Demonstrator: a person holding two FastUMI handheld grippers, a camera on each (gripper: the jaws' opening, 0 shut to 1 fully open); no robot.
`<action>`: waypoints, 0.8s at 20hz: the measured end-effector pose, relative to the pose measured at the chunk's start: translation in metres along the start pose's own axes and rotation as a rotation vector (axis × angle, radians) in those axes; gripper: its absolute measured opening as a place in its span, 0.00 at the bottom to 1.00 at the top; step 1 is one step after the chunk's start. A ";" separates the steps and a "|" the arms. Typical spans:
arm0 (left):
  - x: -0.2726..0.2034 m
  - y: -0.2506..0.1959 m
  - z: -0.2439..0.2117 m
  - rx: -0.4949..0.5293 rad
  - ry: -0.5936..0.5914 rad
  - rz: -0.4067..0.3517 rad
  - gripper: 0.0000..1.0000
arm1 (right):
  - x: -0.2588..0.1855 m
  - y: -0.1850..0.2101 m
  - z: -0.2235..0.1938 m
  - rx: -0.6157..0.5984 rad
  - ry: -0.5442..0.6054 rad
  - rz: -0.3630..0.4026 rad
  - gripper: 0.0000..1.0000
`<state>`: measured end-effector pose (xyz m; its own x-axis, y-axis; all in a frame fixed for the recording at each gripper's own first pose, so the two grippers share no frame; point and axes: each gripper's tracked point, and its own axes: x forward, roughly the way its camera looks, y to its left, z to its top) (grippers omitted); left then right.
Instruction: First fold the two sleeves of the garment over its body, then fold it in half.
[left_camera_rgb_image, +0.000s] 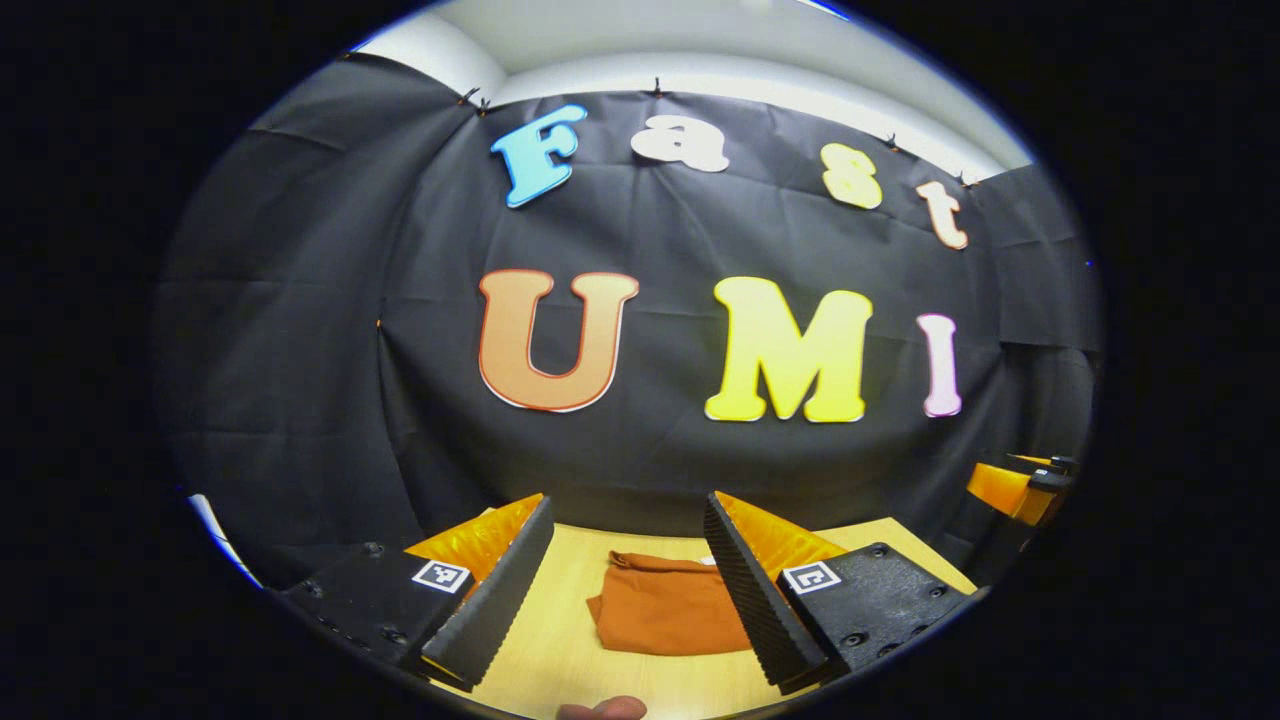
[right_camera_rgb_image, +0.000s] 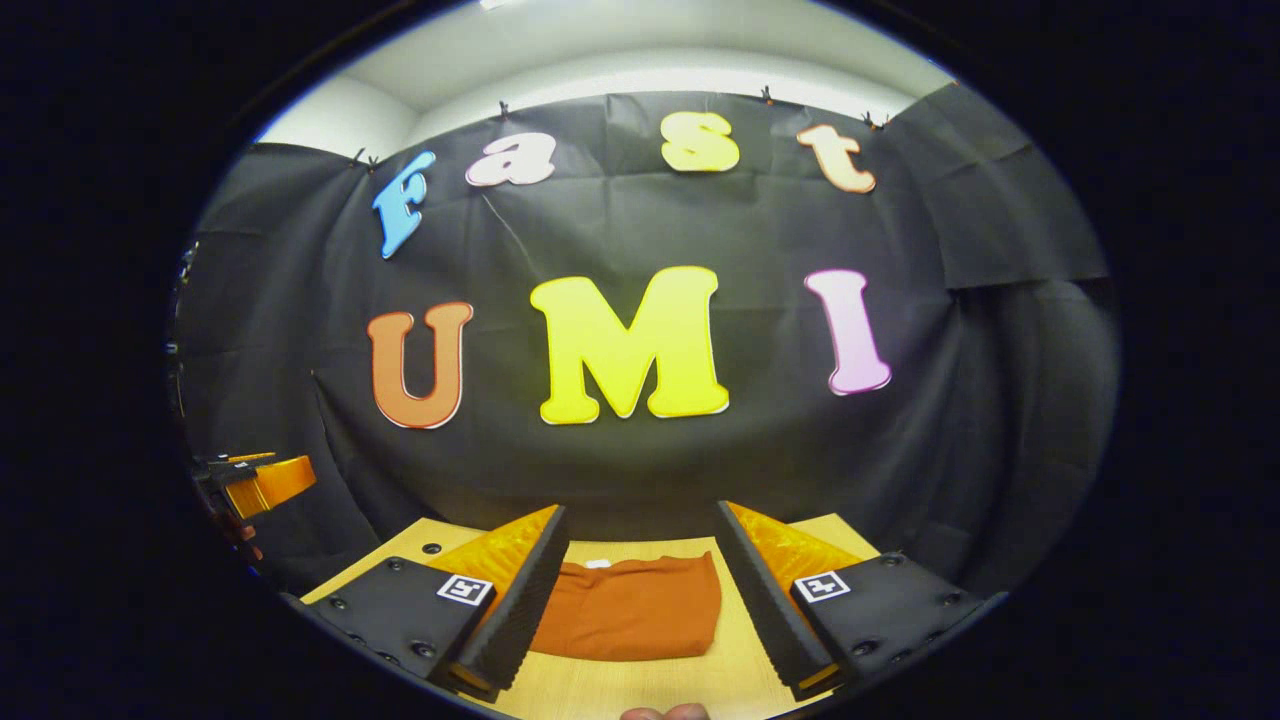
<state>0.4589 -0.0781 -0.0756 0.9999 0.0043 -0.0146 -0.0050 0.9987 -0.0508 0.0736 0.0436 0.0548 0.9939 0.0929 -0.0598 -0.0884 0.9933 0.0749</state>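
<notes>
Left gripper view: your left tongs (left_camera_rgb_image: 628, 590) and right tongs (right_camera_rgb_image: 640, 590) hang apart above the folded garment (right_camera_rgb_image: 630, 608) on the desk (left_camera_rgb_image: 560, 640); dipping could snag and unfold it.

1 folded garment (left_camera_rgb_image: 668, 610), 1 table (left_camera_rgb_image: 560, 640), 2 tongs, both open

Folded garment (left_camera_rgb_image: 668, 612) on table (left_camera_rgb_image: 560, 650), booth wall (left_camera_rgb_image: 650, 450) behind, both hand-held grippers raised before it

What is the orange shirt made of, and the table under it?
The garment looks like soft matte woven or knit cloth: it wrinkles and lies folded in layers. The table looks like pale wood or wood-look laminate, smooth with faint grain; which one is unclear.
</notes>
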 end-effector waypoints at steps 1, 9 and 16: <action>-0.005 -0.004 0.002 0.004 -0.014 -0.019 0.98 | -0.019 0.002 0.004 -0.004 -0.025 -0.012 0.94; -0.028 -0.015 0.010 0.044 -0.064 -0.054 0.98 | -0.097 0.007 0.004 -0.020 -0.094 -0.058 0.92; -0.030 -0.028 0.010 0.008 -0.081 -0.050 0.98 | -0.106 0.004 -0.010 -0.045 -0.080 -0.038 0.94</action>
<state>0.4291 -0.1058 -0.0633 0.9968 -0.0417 0.0686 0.0446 0.9981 -0.0416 -0.0323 0.0380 0.0512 0.9985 0.0516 0.0181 -0.0521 0.9982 0.0293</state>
